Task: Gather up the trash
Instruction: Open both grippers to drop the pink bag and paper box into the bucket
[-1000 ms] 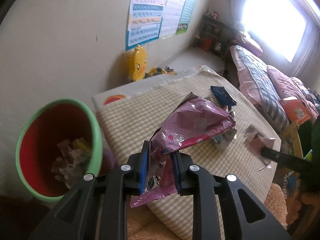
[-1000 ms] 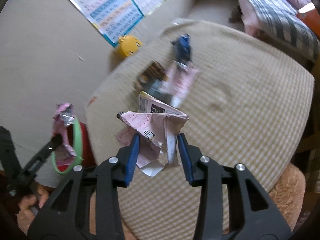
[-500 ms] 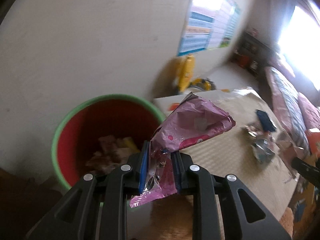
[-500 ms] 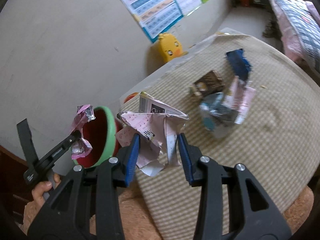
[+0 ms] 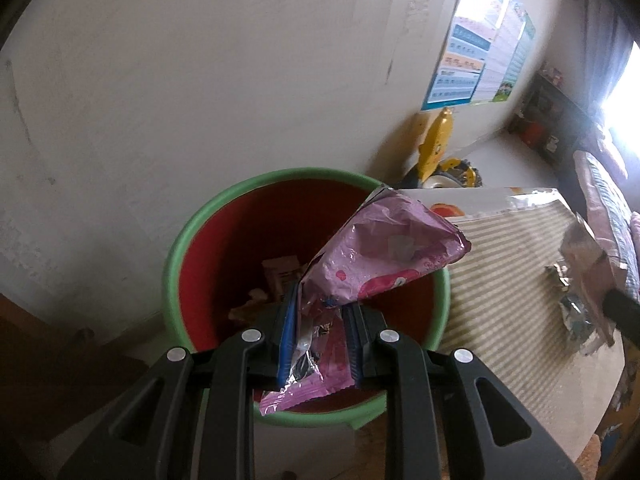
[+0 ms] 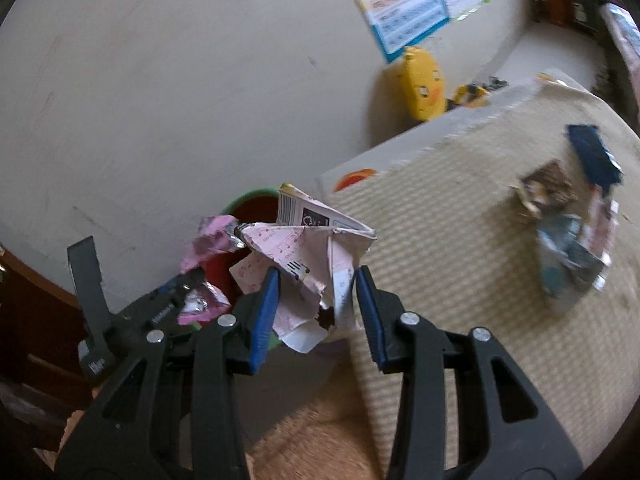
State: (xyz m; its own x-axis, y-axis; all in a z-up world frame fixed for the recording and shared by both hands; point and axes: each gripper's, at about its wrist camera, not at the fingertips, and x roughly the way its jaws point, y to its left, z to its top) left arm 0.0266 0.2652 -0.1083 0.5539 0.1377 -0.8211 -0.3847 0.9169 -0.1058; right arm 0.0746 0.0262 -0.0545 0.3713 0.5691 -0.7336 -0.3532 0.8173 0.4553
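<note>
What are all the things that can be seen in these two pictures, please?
Bin: one, green rim, red inside, by the wall, holding trash.
Pink wrapper: one, over the bin.
Crumpled paper: one, pale pink, beside the bin.
Loose wrappers: several, blue, brown, silver, on the checked mat.
Duck toy: one, yellow, against the wall.
Poster: one, blue-edged, on the wall.
Left gripper: shut on the pink wrapper.
Right gripper: shut on the crumpled paper.

I'm in a home bedroom: a striped-quilt bed (image 5: 608,196), a colourful wall chart (image 6: 404,4), a yellow duck-shaped toy (image 6: 424,84).
</note>
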